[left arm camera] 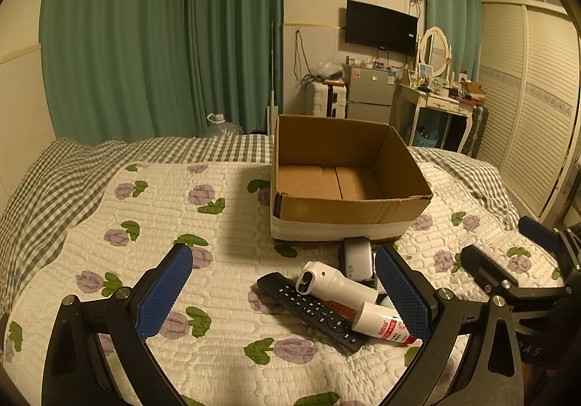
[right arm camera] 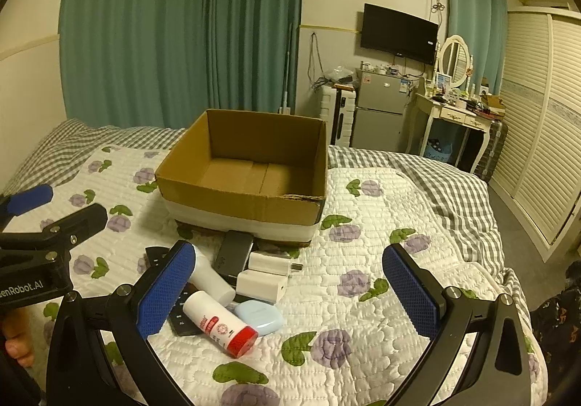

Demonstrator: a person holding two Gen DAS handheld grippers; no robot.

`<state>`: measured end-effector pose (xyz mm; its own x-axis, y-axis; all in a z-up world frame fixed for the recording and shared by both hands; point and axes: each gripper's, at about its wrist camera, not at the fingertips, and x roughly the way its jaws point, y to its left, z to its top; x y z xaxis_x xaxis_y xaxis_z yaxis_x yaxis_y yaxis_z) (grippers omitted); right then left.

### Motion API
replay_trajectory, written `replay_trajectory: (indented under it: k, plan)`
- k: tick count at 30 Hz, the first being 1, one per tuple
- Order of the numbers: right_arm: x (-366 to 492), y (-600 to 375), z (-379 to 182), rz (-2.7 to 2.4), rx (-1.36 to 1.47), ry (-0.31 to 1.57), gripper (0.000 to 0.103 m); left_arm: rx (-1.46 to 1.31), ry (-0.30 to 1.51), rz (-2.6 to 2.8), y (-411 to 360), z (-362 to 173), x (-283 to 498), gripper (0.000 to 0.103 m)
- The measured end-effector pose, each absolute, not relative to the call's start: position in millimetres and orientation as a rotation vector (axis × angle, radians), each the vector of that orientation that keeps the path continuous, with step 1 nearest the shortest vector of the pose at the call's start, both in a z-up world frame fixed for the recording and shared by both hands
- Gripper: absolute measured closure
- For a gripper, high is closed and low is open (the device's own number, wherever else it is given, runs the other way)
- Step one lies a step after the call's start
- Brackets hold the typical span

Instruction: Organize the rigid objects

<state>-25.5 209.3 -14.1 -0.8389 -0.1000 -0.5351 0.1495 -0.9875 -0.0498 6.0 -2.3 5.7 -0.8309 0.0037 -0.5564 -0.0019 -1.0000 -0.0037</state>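
An open, empty cardboard box stands on the bed. In front of it lies a pile: a black remote, a white handheld device, a white bottle with a red cap, a dark power bank, two white chargers, a light blue case. My left gripper is open just before the pile. My right gripper is open, its left finger beside the bottle. Both are empty.
The bed has a white floral quilt over a checked sheet. Green curtains, a fridge, a dressing table and a wardrobe stand beyond the bed.
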Motion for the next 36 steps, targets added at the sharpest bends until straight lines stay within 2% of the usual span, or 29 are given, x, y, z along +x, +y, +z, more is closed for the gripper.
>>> replay_trajectory:
  k: [12, 14, 16, 21, 23, 24, 25, 28, 36]
  plan:
    - [-41, 194, -36, -2.822, 0.905, 0.206, 0.000, -0.979, 0.025, 3.029, -15, -12, -3, 0.000]
    - [-49, 186, -52, -2.765, 0.959, 0.235, 0.002, -1.044, 0.017, 3.021, -21, -27, -10, 0.001]
    - [-54, 176, -67, -2.696, 1.011, 0.266, 0.009, -1.108, 0.021, 3.005, -24, -42, -16, 0.003]
    - [-62, 150, -103, -2.529, 1.130, 0.346, 0.012, -1.273, 0.035, 2.945, -29, -76, -28, 0.003]
    - [-67, 146, -115, -2.499, 1.180, 0.373, 0.019, -1.296, 0.026, 2.928, -28, -82, -28, 0.003]
    - [-69, 144, -124, -2.458, 1.225, 0.380, 0.029, -1.299, 0.029, 2.926, -28, -83, -27, 0.003]
    - [-69, 144, -127, -2.435, 1.240, 0.367, 0.030, -1.299, 0.032, 2.924, -27, -83, -27, 0.003]
    - [-66, 147, -126, -2.412, 1.242, 0.337, 0.043, -1.307, 0.023, 2.898, -23, -85, -26, 0.004]
    - [-64, 178, -97, -2.493, 1.196, 0.235, 0.064, -1.311, -0.006, 2.818, 1, -81, -36, 0.004]
